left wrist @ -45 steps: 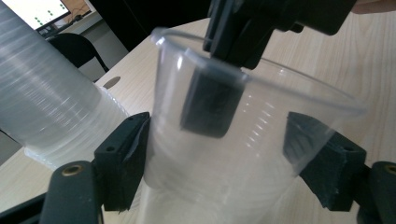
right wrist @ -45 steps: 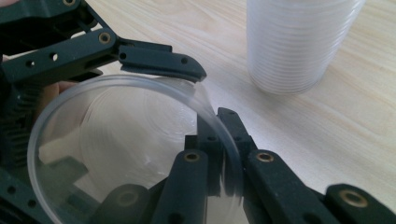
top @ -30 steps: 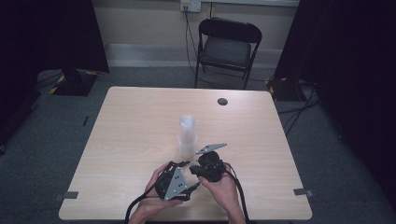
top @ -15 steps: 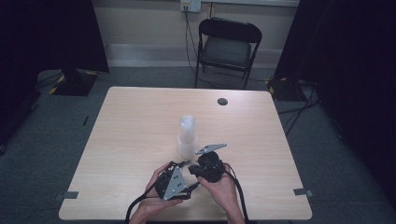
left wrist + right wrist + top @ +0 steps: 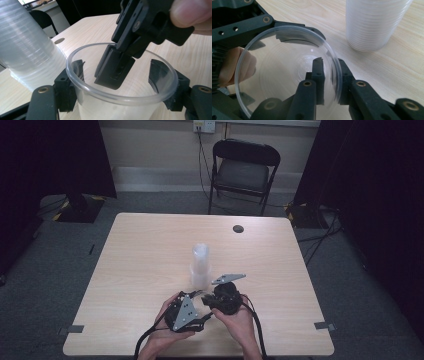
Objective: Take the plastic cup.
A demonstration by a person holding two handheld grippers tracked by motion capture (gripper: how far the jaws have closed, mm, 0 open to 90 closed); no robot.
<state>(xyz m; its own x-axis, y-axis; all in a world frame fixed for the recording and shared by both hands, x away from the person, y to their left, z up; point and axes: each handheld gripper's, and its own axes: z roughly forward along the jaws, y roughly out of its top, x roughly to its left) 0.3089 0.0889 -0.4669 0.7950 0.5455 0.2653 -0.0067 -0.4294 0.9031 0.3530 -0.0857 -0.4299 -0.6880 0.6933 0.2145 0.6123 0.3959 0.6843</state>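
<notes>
Two grippers met at one clear cup [image 5: 120, 100] low in the frame: the left gripper [image 5: 117, 82] clasped its wall from outside, the right gripper [image 5: 330, 80] seemingly pinched the rim, jaws just easing apart, the cup stack [image 5: 374, 22] upper right

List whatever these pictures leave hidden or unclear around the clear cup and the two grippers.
- High view: the clear cup is hidden beneath the left gripper and right gripper.
- Left gripper view: the cup's base is cut off by the bottom edge.
- Right gripper view: whether the right gripper pinches the cup's wall or stands just clear, blurred by the plastic.
- Both gripper views: the top of the stack of cups is cut off.
</notes>
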